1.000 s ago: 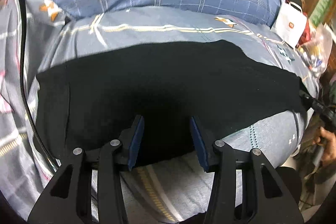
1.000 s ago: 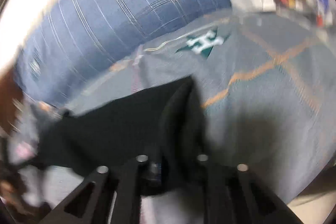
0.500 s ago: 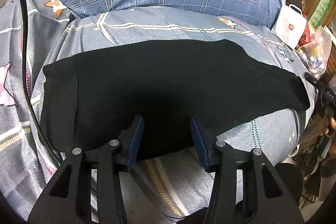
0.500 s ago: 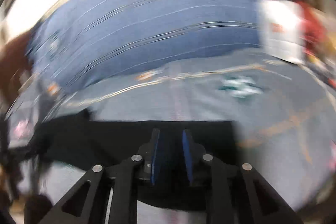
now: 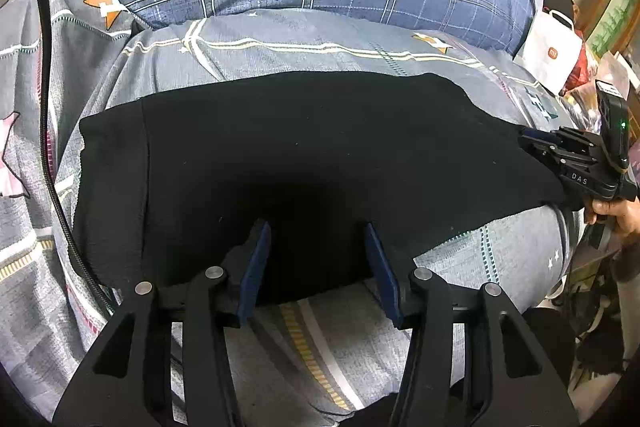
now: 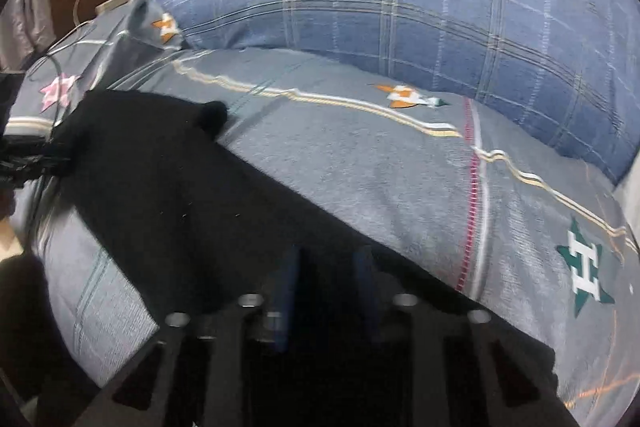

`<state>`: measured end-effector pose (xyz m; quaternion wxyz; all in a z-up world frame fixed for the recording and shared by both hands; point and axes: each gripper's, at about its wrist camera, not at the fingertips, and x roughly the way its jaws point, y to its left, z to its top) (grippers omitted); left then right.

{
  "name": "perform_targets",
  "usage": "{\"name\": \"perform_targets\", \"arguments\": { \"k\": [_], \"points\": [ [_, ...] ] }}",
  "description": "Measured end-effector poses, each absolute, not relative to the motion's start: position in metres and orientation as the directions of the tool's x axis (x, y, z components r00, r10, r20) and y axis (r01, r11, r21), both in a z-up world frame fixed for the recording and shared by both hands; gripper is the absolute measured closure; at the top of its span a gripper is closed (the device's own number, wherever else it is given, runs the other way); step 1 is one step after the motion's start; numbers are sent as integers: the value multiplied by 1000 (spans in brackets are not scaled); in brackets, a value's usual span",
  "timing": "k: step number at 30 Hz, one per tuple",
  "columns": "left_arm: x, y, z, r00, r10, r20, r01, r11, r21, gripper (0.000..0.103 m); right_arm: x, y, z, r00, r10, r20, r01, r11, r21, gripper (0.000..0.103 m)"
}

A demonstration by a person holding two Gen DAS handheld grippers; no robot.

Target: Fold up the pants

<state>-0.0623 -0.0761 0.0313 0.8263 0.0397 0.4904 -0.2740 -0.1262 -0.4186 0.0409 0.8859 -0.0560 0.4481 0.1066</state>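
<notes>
The black pants point(image 5: 312, 167) lie flat on the patterned bedsheet point(image 5: 320, 43), seemingly folded lengthwise; I judge cross-folds remain. My left gripper point(image 5: 318, 261) hovers spread at their near edge, empty. My right gripper point(image 6: 326, 279), blurred, looks parted over one end.

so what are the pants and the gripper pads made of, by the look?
Pants: looks like a matte black knit, cotton or fleece; no sheen, lint specks, soft limp edges. Left gripper pads: blue, matte, likely rubber or foam, on black hard plastic fingers with metal pivot pins.
</notes>
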Motion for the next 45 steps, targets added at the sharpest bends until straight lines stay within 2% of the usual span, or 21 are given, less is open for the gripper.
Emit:
{"name": "perform_targets", "arguments": {
  "k": [1,4,8,12,15,17,19,22,32,38,42,44,45],
  "points": [
    [-62,-76,31,368,-414,-833,491,847,-204,54,-126,-415,42,576,124,-808,-252,967,-31,96],
    [-62,-74,33,364,-419,-832,486,848,-214,54,-119,-416,46,569,73,-819,-227,971,-71,99],
    [-65,-70,34,366,-422,-829,470,853,-226,54,-106,-425,40,594,-28,-804,-112,987,-117,103],
    [-69,-62,43,385,-423,-820,463,857,-225,54,-113,-431,45,611,14,-792,-49,999,-20,103],
    [-68,-52,49,418,-419,-806,443,869,-222,54,-124,-419,62,640,32,-768,-32,999,15,101],
    [-64,-45,50,441,-404,-802,417,883,-215,54,-132,-399,71,651,99,-753,-91,994,53,98],
    [-60,-40,50,455,-387,-802,388,897,-213,54,-137,-377,73,648,175,-741,-150,984,100,88],
    [-59,-35,49,488,-348,-800,366,914,-174,54,-135,-348,65,608,261,-749,-217,963,160,85],
    [-51,-28,30,517,-320,-794,330,930,-159,54,-119,-320,32,603,237,-761,-198,969,145,85],
    [-56,-32,37,517,-316,-796,330,931,-155,54,-132,-330,42,624,223,-749,-135,975,177,85],
    [-67,-36,50,515,-355,-780,367,914,-174,54,-161,-350,46,646,221,-730,-87,972,218,81],
    [-69,-42,52,507,-368,-780,381,907,-180,43,-171,-359,41,635,240,-734,-78,966,248,80],
    [-70,-45,51,495,-380,-781,387,902,-192,41,-174,-363,37,626,227,-746,-64,969,240,80]
  ]
}}
